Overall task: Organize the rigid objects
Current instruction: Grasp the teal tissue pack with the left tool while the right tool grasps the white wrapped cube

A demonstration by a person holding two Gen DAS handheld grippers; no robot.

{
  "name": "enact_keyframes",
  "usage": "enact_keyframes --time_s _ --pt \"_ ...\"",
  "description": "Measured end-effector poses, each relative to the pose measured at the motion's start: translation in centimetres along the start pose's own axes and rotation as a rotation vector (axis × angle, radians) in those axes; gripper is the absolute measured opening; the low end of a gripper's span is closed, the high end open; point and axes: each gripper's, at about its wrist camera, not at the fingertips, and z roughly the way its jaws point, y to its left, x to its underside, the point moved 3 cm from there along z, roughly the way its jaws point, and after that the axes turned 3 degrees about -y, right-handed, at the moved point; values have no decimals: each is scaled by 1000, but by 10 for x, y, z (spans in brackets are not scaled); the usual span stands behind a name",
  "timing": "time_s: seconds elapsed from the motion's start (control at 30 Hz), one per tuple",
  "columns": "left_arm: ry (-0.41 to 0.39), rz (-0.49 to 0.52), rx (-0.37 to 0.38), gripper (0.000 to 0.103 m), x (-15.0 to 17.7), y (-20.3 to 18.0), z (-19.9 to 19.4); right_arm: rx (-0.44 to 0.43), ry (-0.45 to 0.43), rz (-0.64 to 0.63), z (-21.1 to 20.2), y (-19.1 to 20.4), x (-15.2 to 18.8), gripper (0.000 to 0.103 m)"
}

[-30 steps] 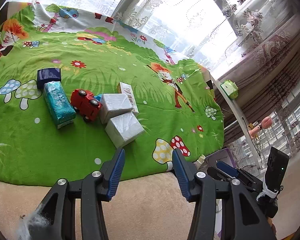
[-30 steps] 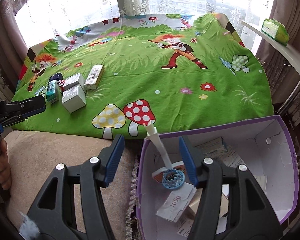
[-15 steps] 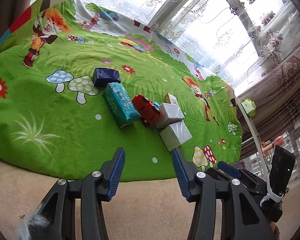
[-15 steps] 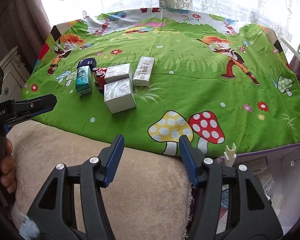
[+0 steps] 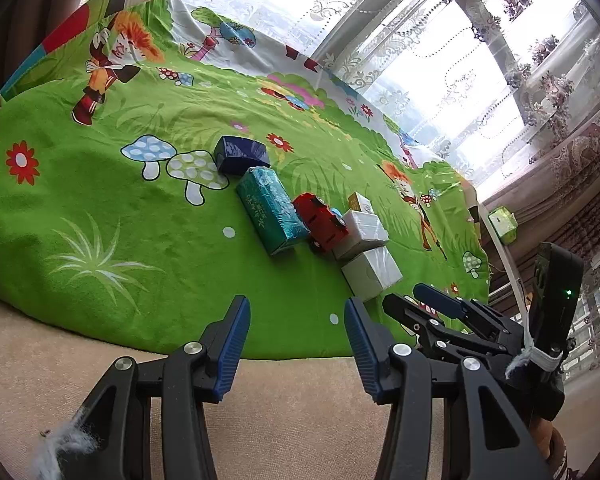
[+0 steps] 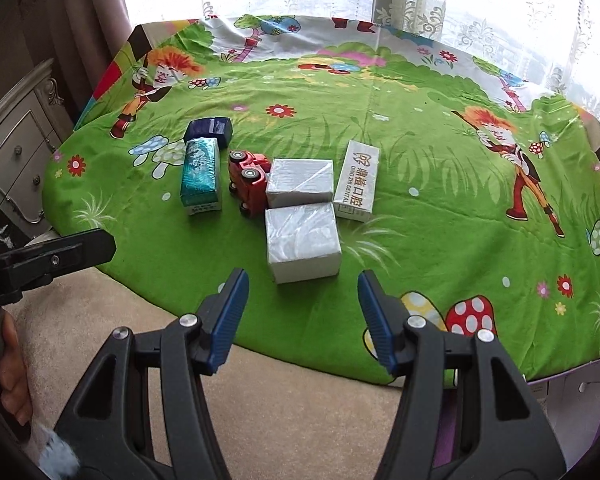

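On the green cartoon cloth point(image 6: 440, 208) lie a near white box point(image 6: 302, 242), a second white box point(image 6: 300, 182), a white dental box point(image 6: 356, 180), a red toy car point(image 6: 249, 182), a teal packet point(image 6: 200, 176) and a dark blue box point(image 6: 209, 130). My right gripper point(image 6: 302, 316) is open and empty, just short of the near white box. My left gripper point(image 5: 296, 340) is open and empty over the beige edge, facing the teal packet point(image 5: 272, 212), red car point(image 5: 322, 222) and near white box point(image 5: 372, 274). The right gripper also shows in the left wrist view point(image 5: 444, 316).
The cloth's front edge meets a beige surface point(image 6: 300, 408). A purple-rimmed box point(image 6: 572, 392) sits at the lower right. A white drawer cabinet point(image 6: 16, 148) stands left. A green packet point(image 5: 502, 224) lies on the window ledge. Curtains and a window are behind.
My right gripper has swung left from over the purple box to face the objects on the cloth. My left gripper's view has turned further left and closer to the cloth.
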Motion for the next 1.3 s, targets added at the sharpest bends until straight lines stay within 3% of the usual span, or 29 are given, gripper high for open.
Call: enact_keyframes --time_s 0.4,0.5,0.73,0.93,1.3 --pt "29 31 -42 62 -5 4 6 -11 40 22 34 -3 -13 61" --pt "44 74 -63 67 -11 4 10 -21 47 33 40 -4 -12 50" --pt "52 311 -95 81 -39 -9 27 27 24 39 37 -5 -8 49" --pt "90 548 -76 82 -60 -18 55 51 11 63 34 -12 -6 49" --pt "231 785 -44 84 -68 -31 92 105 9 105 29 -23 1 49"
